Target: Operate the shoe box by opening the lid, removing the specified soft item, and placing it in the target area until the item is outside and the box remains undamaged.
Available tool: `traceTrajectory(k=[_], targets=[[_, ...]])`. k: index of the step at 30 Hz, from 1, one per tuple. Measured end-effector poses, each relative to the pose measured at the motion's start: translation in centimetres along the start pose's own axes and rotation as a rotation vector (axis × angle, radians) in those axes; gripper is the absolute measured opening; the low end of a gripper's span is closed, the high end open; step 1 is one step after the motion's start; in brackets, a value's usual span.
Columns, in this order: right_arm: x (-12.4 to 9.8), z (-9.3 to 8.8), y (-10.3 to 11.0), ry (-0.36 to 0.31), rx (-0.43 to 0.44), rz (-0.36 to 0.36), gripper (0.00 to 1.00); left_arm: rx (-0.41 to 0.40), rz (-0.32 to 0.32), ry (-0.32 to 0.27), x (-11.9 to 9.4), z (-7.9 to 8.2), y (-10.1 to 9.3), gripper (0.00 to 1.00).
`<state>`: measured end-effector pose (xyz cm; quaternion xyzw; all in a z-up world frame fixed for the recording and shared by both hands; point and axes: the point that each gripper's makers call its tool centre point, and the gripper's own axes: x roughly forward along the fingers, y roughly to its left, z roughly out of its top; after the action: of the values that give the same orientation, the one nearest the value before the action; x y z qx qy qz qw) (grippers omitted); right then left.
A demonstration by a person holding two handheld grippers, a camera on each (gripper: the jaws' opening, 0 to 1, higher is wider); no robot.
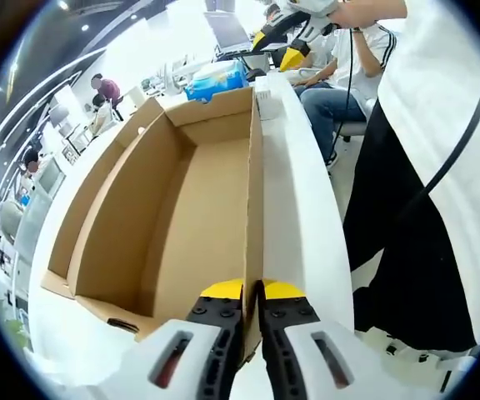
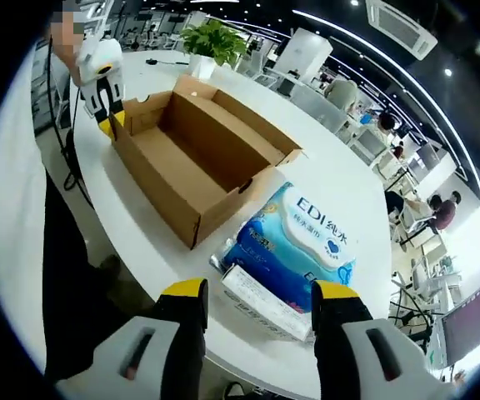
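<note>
The brown cardboard shoe box [image 1: 182, 217] lies open on the white table [image 1: 294, 217], and its inside is bare. My left gripper [image 1: 252, 290] is shut on the box's upright side wall, which stands between the yellow tips. The right gripper view shows that left gripper [image 2: 105, 112] at the far corner of the box [image 2: 198, 158]. A soft blue pack of wet wipes [image 2: 294, 242] rests on the table just outside the box's near end. My right gripper [image 2: 257, 300] hovers open just short of the pack, holding nothing. Beyond the box I see the wipes pack [image 1: 217, 79] and the right gripper [image 1: 277, 48].
A long white printed packet [image 2: 265, 304] lies against the wipes pack, near the table [image 2: 340, 142] edge. A potted plant [image 2: 211, 37] stands at the far end. A person in a white shirt and black trousers [image 1: 423, 250] stands beside the table. Office desks and seated people fill the background.
</note>
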<state>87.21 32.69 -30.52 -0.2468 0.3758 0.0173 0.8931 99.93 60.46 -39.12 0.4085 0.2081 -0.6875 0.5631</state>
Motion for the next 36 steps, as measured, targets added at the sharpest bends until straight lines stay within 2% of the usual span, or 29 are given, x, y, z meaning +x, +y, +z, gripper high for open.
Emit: traceTrajectory(k=[3,9,12,15,21,26,29,33,36], targets=[[-0.4,0.7,-0.2,-0.016,0.034,-0.024,0.5,-0.003,-0.004,-0.005,0.0,0.0,0.0,0.05],[-0.8,0.9,0.2,0.009,0.101,-0.04,0.5,0.007,-0.008,-0.018,-0.1,0.2,0.0,0.04],[-1.0,1.7,0.5,-0.017,0.179,-0.04,0.5,0.006,-0.009,-0.021,-0.1,0.3,0.0,0.04],[-1.0,2.4,1.0,-0.033,0.214,-0.037,0.48,0.012,-0.009,-0.026,-0.1,0.3,0.0,0.04],[-0.5,3.0,2.8,-0.019,0.201,-0.013,0.42,0.017,-0.021,-0.011,0.0,0.1,0.0,0.04],[0.0,4.1,3.5,-0.041,0.249,0.003,0.42,0.027,-0.016,-0.032,-0.3,0.1,0.0,0.05],[0.5,4.5,3.6,-0.04,0.237,-0.013,0.42,0.04,-0.012,-0.034,-0.3,0.1,0.0,0.05],[0.7,5.0,3.5,-0.051,0.252,-0.018,0.43,0.019,-0.036,-0.035,-0.4,-0.2,0.2,0.05],[0.8,5.2,3.6,-0.066,0.31,0.001,0.4,-0.021,-0.046,-0.063,-0.5,0.1,0.1,0.05]])
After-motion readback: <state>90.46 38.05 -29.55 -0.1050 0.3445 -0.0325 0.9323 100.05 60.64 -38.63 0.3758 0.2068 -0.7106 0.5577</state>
